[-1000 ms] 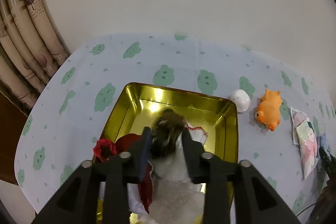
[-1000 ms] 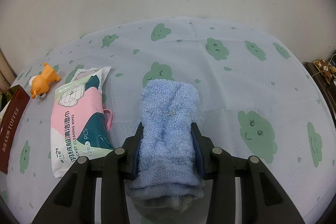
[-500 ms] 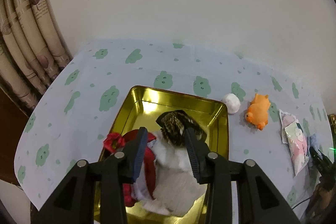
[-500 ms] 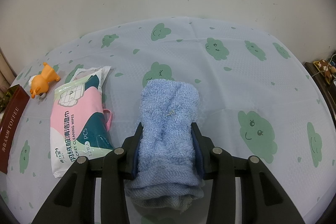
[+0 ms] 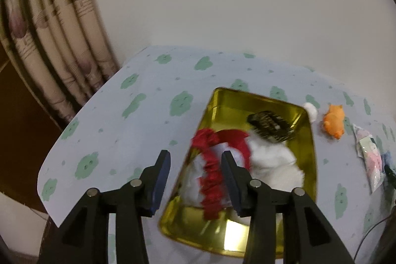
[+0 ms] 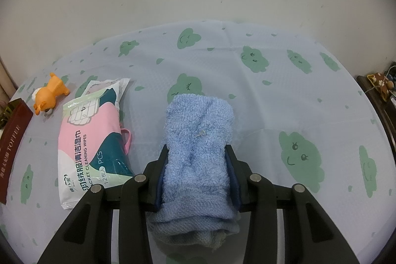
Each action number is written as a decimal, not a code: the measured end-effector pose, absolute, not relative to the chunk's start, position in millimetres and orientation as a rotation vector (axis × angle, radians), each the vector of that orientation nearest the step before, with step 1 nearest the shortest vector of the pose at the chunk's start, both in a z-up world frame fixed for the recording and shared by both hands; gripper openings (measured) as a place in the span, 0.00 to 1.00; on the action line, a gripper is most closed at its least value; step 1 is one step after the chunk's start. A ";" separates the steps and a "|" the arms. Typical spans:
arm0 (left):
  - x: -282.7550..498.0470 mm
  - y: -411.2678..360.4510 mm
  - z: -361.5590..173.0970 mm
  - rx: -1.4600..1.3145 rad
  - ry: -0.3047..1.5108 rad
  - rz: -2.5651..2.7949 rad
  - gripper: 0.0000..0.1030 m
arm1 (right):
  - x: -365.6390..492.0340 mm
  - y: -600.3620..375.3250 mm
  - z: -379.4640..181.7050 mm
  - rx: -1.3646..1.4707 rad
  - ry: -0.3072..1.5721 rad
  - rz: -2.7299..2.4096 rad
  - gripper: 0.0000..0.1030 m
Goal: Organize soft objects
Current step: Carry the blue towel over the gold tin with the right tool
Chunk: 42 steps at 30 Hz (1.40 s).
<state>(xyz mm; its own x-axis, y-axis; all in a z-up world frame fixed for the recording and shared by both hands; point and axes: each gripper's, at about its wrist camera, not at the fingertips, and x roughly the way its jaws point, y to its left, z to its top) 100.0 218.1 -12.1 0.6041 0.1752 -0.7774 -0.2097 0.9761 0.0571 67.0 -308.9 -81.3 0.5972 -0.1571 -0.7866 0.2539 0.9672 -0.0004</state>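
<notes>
A gold metal tray (image 5: 259, 100) holds a white plush toy (image 5: 272, 160) with a brown speckled head (image 5: 268, 125), beside a red frilled cloth (image 5: 212, 175). My left gripper (image 5: 195, 160) hovers over the tray's near left corner. Its jaws are opening and nothing is between them. In the right wrist view, my right gripper (image 6: 196, 151) is shut on a folded blue towel (image 6: 198, 130), which sticks out ahead of the fingers above the tablecloth.
An orange toy animal (image 5: 334, 121) and a small white ball (image 5: 311, 110) lie right of the tray. A pack of wipes (image 6: 91, 140) lies left of the towel, a brown toffee box (image 6: 12, 140) at the far left. Curtains (image 5: 49, 41) hang past the table's left edge.
The left gripper let go of the white plush toy, which now lies in the tray. It drew back to the left with its jaws wider. The right gripper and towel have not moved.
</notes>
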 end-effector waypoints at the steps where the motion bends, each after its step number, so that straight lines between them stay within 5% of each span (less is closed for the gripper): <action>1: 96.9 224.7 -13.8 -0.055 0.894 0.230 0.42 | 67.2 -308.7 -81.0 0.116 0.900 -0.239 0.36; 12: 71.3 275.8 -21.8 -0.121 0.854 0.332 0.42 | 63.9 -306.7 -74.4 0.101 0.885 -0.243 0.26; 27: 66.9 299.9 -32.5 -0.180 0.823 0.386 0.42 | 51.3 -273.4 -27.7 0.119 0.818 -0.208 0.25; 42: 62.9 313.8 -33.9 -0.279 0.828 0.370 0.42 | 98.7 -87.8 7.3 -0.039 0.839 0.189 0.25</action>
